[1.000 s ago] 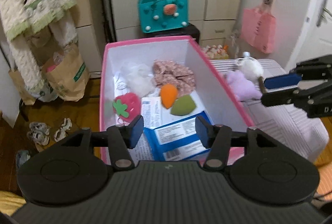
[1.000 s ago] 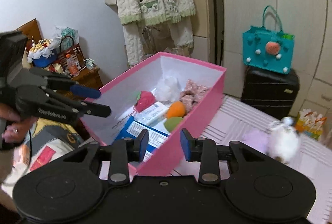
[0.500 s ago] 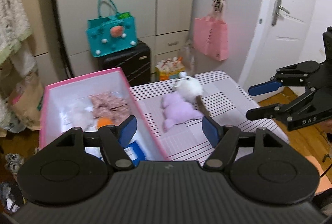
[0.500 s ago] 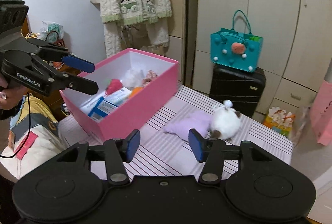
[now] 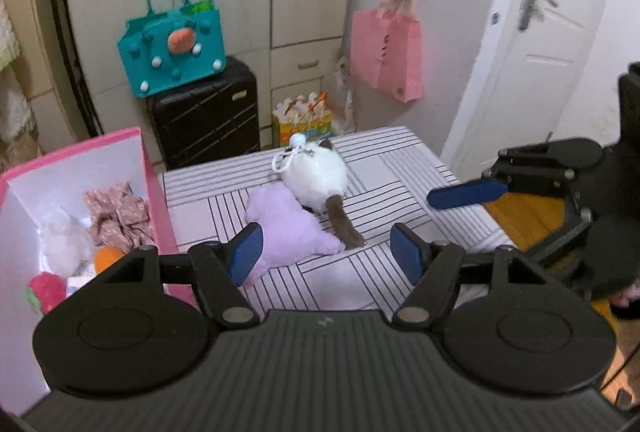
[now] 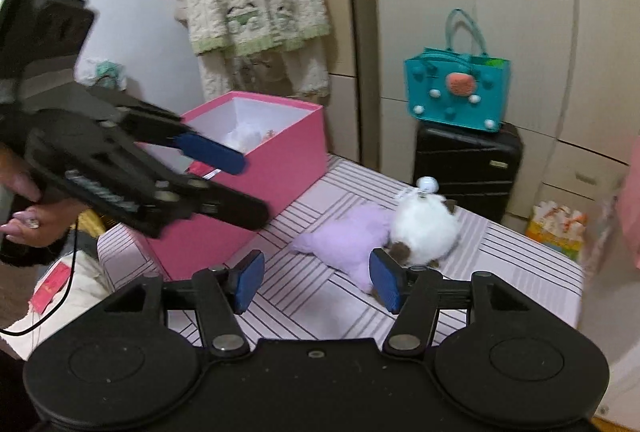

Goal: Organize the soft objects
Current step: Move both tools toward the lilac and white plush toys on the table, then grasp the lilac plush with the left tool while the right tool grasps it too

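- Hovering nearest, the left tool (image 5: 324, 252) and right tool (image 6: 316, 282) both have jaws that have just been opening; each stands parted, gripping nothing.
- Beyond them, the purple plush toy (image 5: 288, 228) lies on the striped surface (image 5: 400, 167), touching the white plush cat (image 5: 316, 175).
- Beside these stands the pink box (image 6: 280, 159) with a floral scrunchie (image 5: 118, 211) inside.
- Farthest, a teal bag (image 5: 172, 59) tops a black suitcase (image 5: 204, 115).
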Action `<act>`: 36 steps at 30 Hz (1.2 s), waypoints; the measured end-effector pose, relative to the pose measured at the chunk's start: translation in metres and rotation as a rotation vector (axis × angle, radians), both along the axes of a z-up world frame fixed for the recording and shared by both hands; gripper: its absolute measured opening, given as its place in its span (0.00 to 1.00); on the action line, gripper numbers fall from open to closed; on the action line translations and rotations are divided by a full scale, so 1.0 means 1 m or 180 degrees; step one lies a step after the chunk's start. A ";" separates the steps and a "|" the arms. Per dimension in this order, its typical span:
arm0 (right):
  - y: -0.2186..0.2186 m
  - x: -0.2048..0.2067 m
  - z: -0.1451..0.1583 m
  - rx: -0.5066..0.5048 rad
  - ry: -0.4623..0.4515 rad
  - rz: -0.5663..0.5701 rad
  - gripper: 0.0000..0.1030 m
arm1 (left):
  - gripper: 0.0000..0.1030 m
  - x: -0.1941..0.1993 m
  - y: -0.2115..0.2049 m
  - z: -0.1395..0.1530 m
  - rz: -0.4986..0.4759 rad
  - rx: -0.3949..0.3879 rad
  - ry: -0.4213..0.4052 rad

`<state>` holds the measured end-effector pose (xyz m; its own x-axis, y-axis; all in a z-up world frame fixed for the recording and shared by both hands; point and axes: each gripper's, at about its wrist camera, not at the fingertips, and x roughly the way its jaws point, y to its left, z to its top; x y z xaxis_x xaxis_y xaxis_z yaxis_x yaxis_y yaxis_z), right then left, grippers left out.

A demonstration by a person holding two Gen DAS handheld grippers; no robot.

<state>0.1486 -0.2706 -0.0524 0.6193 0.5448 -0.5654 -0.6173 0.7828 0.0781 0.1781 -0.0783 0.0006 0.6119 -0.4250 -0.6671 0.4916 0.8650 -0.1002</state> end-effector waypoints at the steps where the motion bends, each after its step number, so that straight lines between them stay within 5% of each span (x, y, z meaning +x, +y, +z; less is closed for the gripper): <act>1: 0.003 0.005 -0.006 -0.0019 -0.0016 0.0056 0.62 | 0.67 0.007 -0.002 -0.005 0.0042 -0.0005 0.0042; 17: 0.035 0.069 -0.081 -0.0325 -0.0184 0.0309 0.62 | 0.65 0.066 -0.026 -0.068 0.0638 0.0058 0.0307; 23: 0.039 0.077 -0.091 -0.0395 -0.0164 0.0258 0.61 | 0.64 0.075 -0.029 -0.080 0.0842 0.0067 0.0152; 36: 0.036 0.087 -0.105 -0.0256 -0.0053 0.0173 0.61 | 0.65 0.089 -0.034 -0.107 0.0977 -0.0008 0.0461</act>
